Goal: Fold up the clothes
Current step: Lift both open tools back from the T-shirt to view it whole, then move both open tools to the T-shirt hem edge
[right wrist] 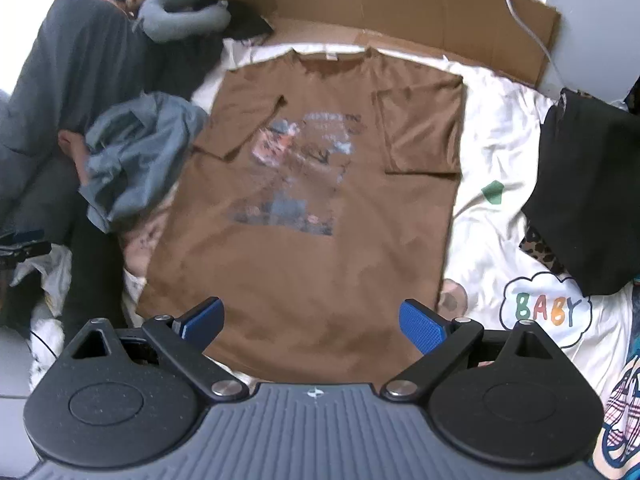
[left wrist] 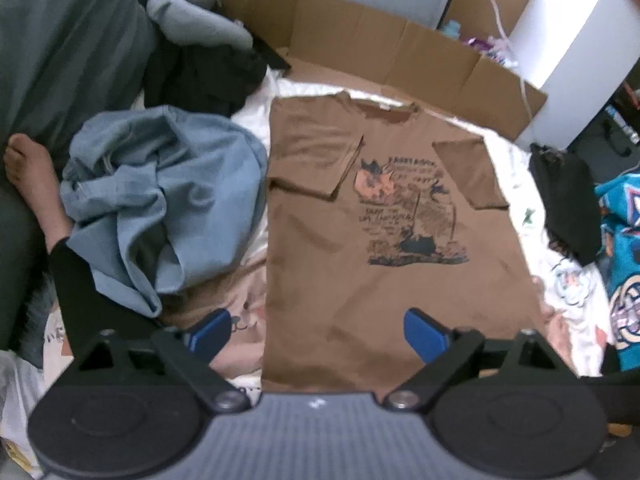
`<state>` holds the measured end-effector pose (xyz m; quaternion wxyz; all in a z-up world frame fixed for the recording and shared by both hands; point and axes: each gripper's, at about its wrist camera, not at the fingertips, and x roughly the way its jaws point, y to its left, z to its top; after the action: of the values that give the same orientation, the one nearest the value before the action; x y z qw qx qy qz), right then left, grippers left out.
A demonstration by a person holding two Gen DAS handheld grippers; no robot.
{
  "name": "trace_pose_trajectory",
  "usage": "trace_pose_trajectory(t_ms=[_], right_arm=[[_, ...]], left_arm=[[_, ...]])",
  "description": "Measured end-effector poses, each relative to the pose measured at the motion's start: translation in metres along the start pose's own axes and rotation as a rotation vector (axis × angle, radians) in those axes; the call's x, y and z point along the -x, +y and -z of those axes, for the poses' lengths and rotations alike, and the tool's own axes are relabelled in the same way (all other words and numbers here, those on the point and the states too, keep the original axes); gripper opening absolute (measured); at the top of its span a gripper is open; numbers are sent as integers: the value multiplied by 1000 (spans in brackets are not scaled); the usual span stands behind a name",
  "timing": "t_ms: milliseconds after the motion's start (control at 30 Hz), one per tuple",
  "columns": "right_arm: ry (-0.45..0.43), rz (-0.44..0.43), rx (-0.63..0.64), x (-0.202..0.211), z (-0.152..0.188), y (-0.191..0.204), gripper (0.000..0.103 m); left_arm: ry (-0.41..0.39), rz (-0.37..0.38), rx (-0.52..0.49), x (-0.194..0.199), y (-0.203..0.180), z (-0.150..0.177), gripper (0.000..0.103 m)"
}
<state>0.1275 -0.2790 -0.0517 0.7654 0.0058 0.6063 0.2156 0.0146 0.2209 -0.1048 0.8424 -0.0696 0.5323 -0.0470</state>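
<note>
the brown cotton t-shirt with a picture print (right wrist: pixel 304 184) lies flat on the white bed sheet (right wrist: pixel 496 152), both sleeves tucked in, so it is ready to fold up. the left gripper (left wrist: pixel 316 334) and right gripper (right wrist: pixel 310 326) hang over its bottom hem, jaws wide apart and holding nothing, probably to grab the hem. the crumpled blue denim clothing (left wrist: pixel 160 200) waits beside it.

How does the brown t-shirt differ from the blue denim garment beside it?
The brown t-shirt lies flat with both sleeves folded in; the blue denim garment is a crumpled heap. The t-shirt carries a printed graphic; the denim looks plain. Both rest on the bedding.
</note>
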Motion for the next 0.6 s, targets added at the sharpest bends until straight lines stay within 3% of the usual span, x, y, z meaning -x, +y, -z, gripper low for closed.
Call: trace_pose_trajectory(t_ms=[300, 400, 600], right_arm=[[83, -19, 26, -44, 7, -32, 96], [133, -50, 37, -65, 14, -43, 84], [195, -77, 57, -103, 33, -60, 63]], left_arm=[[75, -47, 7, -67, 2, 16, 86], [113, -105, -11, -92, 1, 20, 77], [216, -102, 7, -134, 9, 29, 60]])
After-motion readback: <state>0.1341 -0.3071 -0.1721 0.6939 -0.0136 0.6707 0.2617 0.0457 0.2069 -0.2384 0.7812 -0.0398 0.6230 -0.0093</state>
